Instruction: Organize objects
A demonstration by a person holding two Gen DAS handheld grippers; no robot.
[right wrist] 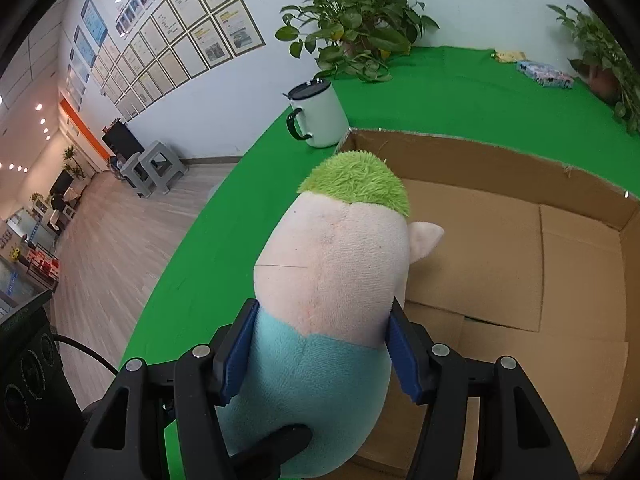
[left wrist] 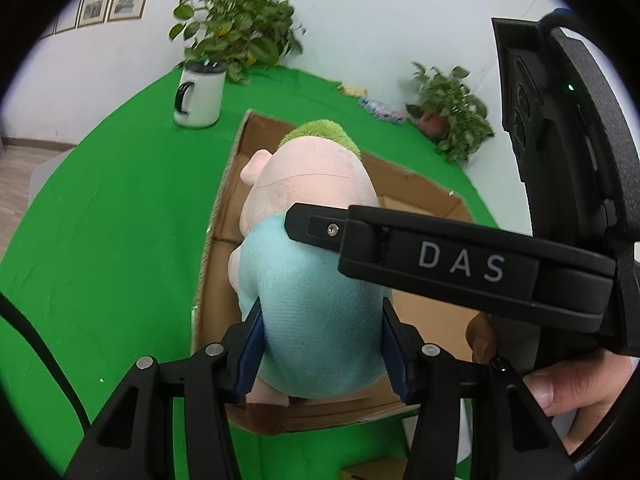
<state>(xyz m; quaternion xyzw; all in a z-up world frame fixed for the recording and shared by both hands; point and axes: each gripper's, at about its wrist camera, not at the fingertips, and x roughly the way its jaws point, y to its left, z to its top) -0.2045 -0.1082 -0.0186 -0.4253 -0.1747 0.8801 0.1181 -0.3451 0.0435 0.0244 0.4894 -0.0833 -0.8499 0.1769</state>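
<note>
A plush doll [left wrist: 316, 312] with a pink head, green hair and a light blue body hangs over an open cardboard box [left wrist: 222, 216] on the green table. In the left wrist view my left gripper [left wrist: 322, 350] is shut on the doll's blue body, its blue pads pressing both sides. A black finger [left wrist: 400, 248] of the right gripper crosses in front of the doll. In the right wrist view my right gripper [right wrist: 322, 354] is shut on the same doll [right wrist: 332, 264] where head meets body. The box [right wrist: 480, 148] lies just right of it, its floor bare.
A white mug [left wrist: 200, 96] [right wrist: 320, 114] with a black handle stands past the box's far left corner. Potted plants [left wrist: 240, 28] [left wrist: 452, 120] and small packets [right wrist: 544, 72] line the back wall. A person's hand [left wrist: 568, 384] grips the right tool. The table edge [right wrist: 192, 232] drops to the floor at left.
</note>
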